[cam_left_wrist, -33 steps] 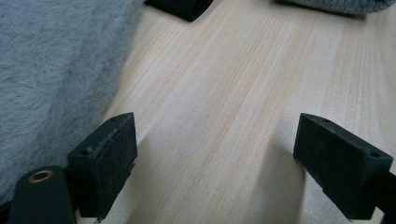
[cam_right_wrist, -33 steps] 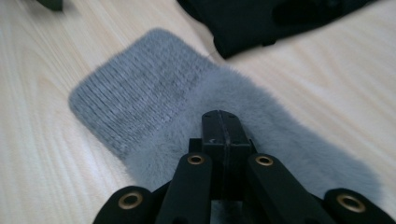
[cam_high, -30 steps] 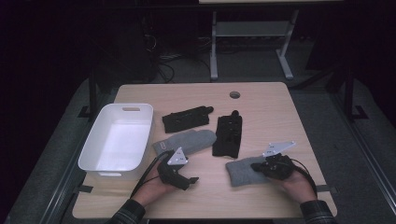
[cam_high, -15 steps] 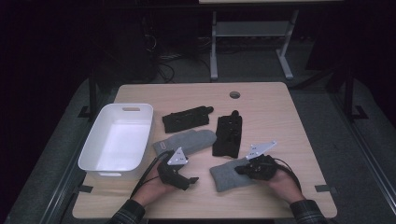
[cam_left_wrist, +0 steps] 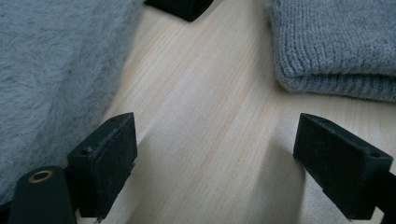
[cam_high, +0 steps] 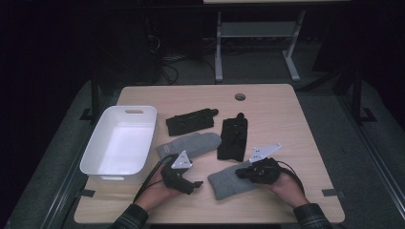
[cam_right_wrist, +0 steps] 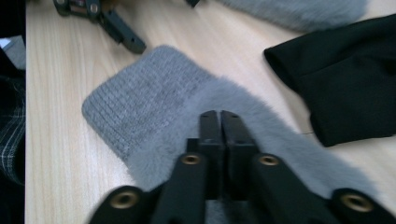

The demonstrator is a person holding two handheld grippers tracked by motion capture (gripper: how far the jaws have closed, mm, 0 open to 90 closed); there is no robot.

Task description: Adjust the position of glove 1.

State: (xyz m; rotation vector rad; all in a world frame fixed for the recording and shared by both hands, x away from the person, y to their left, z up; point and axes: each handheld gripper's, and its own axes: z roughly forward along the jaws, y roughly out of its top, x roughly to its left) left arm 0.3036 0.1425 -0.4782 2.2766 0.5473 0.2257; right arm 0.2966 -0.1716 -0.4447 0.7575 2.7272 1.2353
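Observation:
A grey mitten [cam_high: 228, 183] with a knit cuff [cam_right_wrist: 140, 100] and a furry body lies at the table's front. My right gripper [cam_high: 241, 174] rests on its fur; the jaws [cam_right_wrist: 218, 122] stand almost together on the pile and have just been opening slightly. The left gripper [cam_high: 193, 183] lies to its left on bare wood, open, with nothing between its pads [cam_left_wrist: 224, 163]. A second grey mitten [cam_high: 191, 143] lies behind it, furry at the left of the left gripper view [cam_left_wrist: 46, 70]. The first mitten's cuff [cam_left_wrist: 336, 42] shows at that view's upper right.
Two black gloves [cam_high: 191, 121] [cam_high: 234, 138] lie mid-table; one [cam_right_wrist: 350, 74] sits close to the right of my right jaws. A white bin [cam_high: 122, 143] stands at the left edge. A round hole [cam_high: 240, 97] marks the far tabletop.
The right gripper slid left toward the left gripper, and the grey mitten moved left with it. The left gripper stayed put.

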